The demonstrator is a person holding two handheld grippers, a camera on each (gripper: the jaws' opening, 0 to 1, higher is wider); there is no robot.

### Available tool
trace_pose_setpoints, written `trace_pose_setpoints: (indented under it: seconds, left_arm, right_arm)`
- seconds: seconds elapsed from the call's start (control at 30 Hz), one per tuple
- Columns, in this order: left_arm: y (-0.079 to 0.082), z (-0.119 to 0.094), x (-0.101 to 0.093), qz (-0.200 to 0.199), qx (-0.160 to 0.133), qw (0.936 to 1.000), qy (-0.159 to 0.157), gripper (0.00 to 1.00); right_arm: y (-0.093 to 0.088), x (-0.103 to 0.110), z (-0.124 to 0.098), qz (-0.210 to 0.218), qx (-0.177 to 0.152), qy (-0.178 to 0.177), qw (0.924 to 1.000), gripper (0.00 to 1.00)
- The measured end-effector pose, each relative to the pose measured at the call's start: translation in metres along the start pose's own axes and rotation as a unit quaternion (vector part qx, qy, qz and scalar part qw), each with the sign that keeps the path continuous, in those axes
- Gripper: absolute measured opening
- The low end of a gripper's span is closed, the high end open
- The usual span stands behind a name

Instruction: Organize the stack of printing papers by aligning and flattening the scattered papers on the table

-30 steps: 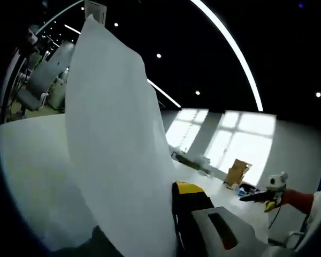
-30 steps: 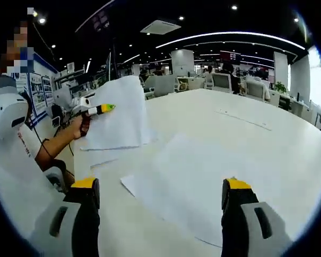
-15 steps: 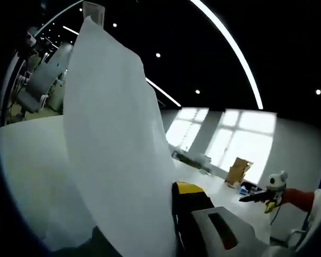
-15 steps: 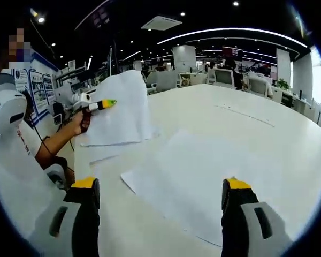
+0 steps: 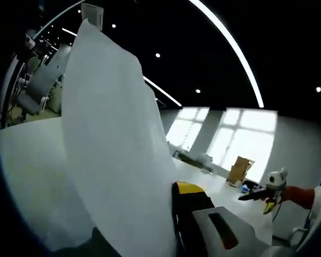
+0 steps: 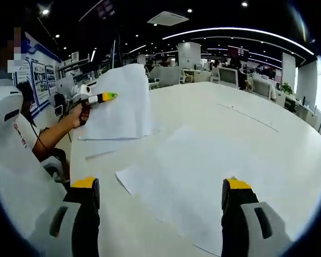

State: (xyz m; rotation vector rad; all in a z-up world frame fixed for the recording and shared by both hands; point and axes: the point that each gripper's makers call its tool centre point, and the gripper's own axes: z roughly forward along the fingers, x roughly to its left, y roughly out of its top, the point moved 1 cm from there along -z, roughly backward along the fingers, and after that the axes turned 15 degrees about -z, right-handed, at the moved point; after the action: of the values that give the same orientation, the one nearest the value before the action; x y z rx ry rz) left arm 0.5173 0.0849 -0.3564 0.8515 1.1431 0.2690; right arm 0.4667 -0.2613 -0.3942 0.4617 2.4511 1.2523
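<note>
My left gripper (image 5: 174,195) is shut on a white sheet of paper (image 5: 112,150), which stands raised and bowed in front of the left gripper view; one yellow-tipped jaw shows, the other is hidden behind the sheet. In the right gripper view the same left gripper (image 6: 99,98) holds that sheet (image 6: 123,110) up above the table's left side. Several loose sheets (image 6: 203,176) lie spread and overlapping on the white table (image 6: 267,128). My right gripper (image 6: 160,193) hovers open above them with nothing between its jaws. It also appears far off as the right gripper (image 5: 267,194), held in a hand.
A person in white with a red-sleeved arm (image 6: 48,142) stands at the table's left edge. Another sheet (image 6: 104,147) lies flat under the raised one. Desks, monitors and chairs (image 6: 224,80) stand beyond the table's far side.
The right gripper view has shifted slightly, so the camera has moved a little. The left gripper still holds the sheet raised in about the same place.
</note>
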Motion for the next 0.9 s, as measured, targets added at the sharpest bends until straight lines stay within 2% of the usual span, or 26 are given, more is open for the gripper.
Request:
trace_pose_setpoints:
  seconds: [0.73,0.9]
  left_arm:
    - [0.001,0.0,-0.001,0.02,-0.008,0.9998,0.003,0.07]
    - [0.001,0.0,-0.001,0.02,-0.008,0.9998,0.002,0.07]
  right_arm:
    - [-0.012,0.003,0.018,-0.034,0.037,0.031,0.9982,0.9]
    - [-0.015,0.003,0.024,-0.032,0.039,0.037,0.9981,0.9]
